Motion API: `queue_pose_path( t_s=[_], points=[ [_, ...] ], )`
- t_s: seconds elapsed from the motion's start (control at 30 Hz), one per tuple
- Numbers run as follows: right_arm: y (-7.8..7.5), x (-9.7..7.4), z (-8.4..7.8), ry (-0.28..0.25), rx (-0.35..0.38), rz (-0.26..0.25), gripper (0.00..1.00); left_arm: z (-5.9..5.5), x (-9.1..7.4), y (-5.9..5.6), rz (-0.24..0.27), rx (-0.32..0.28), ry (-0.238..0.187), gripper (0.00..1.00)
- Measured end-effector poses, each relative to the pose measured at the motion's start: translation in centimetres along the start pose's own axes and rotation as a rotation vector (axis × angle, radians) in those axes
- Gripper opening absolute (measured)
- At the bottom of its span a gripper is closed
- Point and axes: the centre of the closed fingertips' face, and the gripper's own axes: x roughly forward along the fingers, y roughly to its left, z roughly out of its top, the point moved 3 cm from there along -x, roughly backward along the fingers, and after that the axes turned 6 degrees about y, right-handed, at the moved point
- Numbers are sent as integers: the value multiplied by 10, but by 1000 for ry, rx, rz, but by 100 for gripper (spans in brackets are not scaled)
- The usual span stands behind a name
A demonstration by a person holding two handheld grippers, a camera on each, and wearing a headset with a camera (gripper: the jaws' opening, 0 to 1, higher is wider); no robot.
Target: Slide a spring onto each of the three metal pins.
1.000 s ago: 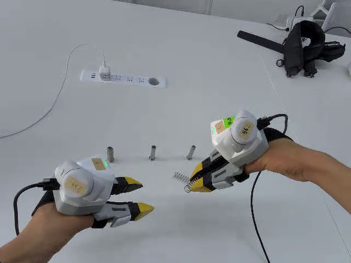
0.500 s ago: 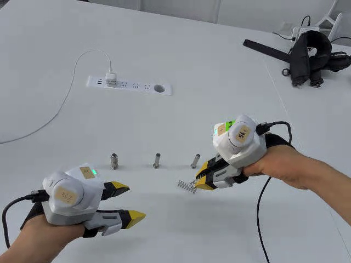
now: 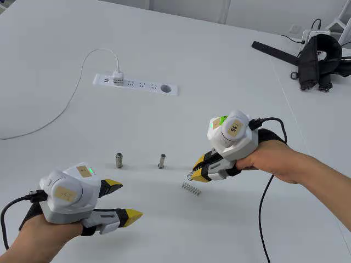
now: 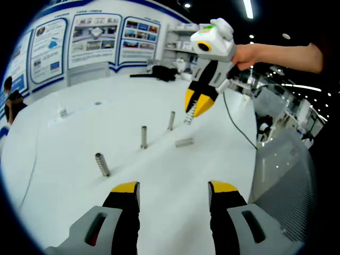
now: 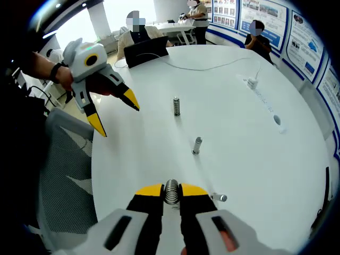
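Now | white table (image 3: pixel 219 60), power strip (image 3: pixel 137 85) | left fingers (image 3: pixel 130 216) apart, empty | right fingers (image 3: pixel 202 177) clamp spring (image 5: pixel 170 191)

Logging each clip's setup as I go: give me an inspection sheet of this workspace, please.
Surface: white table.
Job's things: left pin carries fitted spring; middle pin and right pin bare; loose spring lying on the table.
Clutter: power strip; black gear at the far edge.
Grippers: left gripper open, empty; right gripper shut on held spring.
Cables: white cable from the strip; black cable from the right gripper.
Surroundings: posters, seated people, mesh chair.
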Motion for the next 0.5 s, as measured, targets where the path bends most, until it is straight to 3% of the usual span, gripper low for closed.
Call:
queue_pose_path(
  t_s=[0.5],
  points=[
    [-20, 16, 18, 4, -11, -4, 13, -4, -3, 11, 38, -49, -3, 61]
  ],
)
